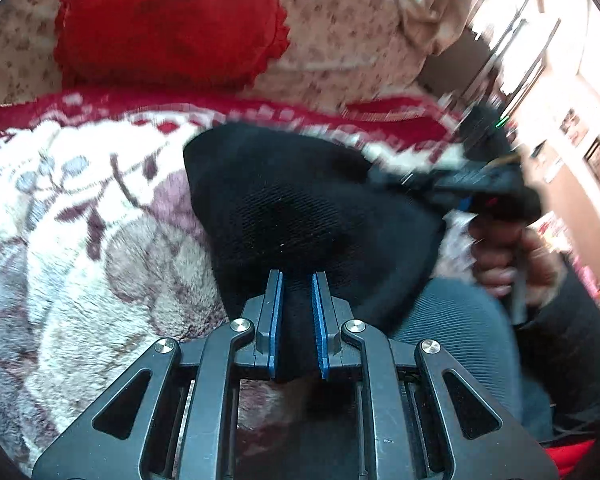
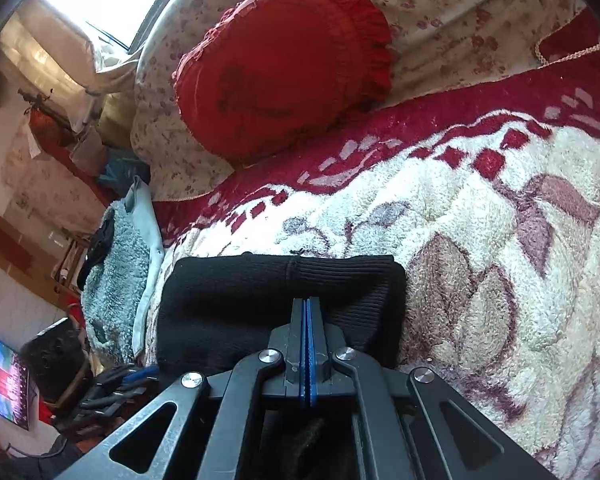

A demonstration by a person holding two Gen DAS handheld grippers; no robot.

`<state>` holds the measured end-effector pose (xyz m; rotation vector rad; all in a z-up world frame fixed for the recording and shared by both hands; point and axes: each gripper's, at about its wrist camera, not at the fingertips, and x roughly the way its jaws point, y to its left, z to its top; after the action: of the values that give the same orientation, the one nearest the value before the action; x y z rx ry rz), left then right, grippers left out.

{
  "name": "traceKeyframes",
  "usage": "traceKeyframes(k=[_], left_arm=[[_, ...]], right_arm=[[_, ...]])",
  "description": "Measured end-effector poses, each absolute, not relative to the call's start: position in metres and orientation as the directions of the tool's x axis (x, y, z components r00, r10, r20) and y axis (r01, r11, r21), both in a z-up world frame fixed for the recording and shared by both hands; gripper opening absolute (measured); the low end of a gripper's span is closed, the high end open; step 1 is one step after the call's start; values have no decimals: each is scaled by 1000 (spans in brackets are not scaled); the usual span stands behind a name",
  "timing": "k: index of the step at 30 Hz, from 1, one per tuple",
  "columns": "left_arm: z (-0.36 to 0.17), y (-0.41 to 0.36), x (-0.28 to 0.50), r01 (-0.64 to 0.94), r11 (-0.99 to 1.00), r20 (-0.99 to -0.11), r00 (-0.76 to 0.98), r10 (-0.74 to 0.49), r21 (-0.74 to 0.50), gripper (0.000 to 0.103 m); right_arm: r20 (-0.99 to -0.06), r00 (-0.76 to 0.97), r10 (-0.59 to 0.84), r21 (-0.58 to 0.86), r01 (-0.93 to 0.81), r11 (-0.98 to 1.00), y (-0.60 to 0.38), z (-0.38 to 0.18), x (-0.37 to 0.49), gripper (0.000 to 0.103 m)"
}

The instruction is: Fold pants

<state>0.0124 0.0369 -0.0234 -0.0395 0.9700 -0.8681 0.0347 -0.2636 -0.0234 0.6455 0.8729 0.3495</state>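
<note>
The black knit pants (image 1: 300, 208) lie bunched on a fluffy floral blanket (image 1: 80, 240). My left gripper (image 1: 298, 276) is shut on a thick fold of the pants, the blue pads apart by the cloth's thickness. In the right wrist view the pants (image 2: 240, 304) lie as a folded black block with a ribbed edge on top. My right gripper (image 2: 307, 302) is shut, blue pads pressed together over the pants' near edge; whether cloth is pinched between them is not clear. The right gripper (image 1: 480, 184) also shows in the left view, blurred, held by a hand at the pants' right end.
A red ruffled cushion (image 2: 284, 64) leans on a floral pillow (image 2: 172, 152) at the bed's head. A grey fleece garment (image 2: 116, 280) lies at the bed's left edge. A lit screen (image 2: 8, 384) stands beyond the bed. A ribbed grey sleeve (image 1: 452, 320) is near my left gripper.
</note>
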Motion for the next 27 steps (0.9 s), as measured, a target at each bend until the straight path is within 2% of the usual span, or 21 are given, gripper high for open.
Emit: traceKeyframes(k=[3,5,7,10,11,17,22,25,27], left_arm=[[-21,32,12,628,677,-698,283,-658,-384,12],[-22,34,12,633,677,-697,289,-657,-376,12],[-22,34,10,633,680,-695,298,-654,-369,12],[-23,34,8,636,685,-695,309,-649,-356,12],[-24,32,7,638,686,-695,315,-646,-349,12],[-18,31,9,635,694,-698,326,-638,-339,12],[22,32,37,615,696,-621,394,-678,-369,12],[22,21,70,581,709,-645,371,-668,-399,12],[7,8,91,536,763,-718,363,-595,-361,12]], right_arm=[[-571,635,521,620,-82,780,-257,-3,25,2],[-490,627,605,609,-251,753,-243,20,6,2],[-510,570,645,553,-357,753,-224,28,-7,2],[-674,540,503,434,-260,862,-221,6,-15,2],[-699,538,470,415,-230,880,-225,0,-18,2],[-703,525,479,436,-215,874,-237,-9,-31,1],[-724,525,448,403,-205,892,-228,-11,-26,0],[-727,525,443,403,-196,894,-227,-12,-23,0],[-726,525,443,407,-191,893,-227,-12,-22,0]])
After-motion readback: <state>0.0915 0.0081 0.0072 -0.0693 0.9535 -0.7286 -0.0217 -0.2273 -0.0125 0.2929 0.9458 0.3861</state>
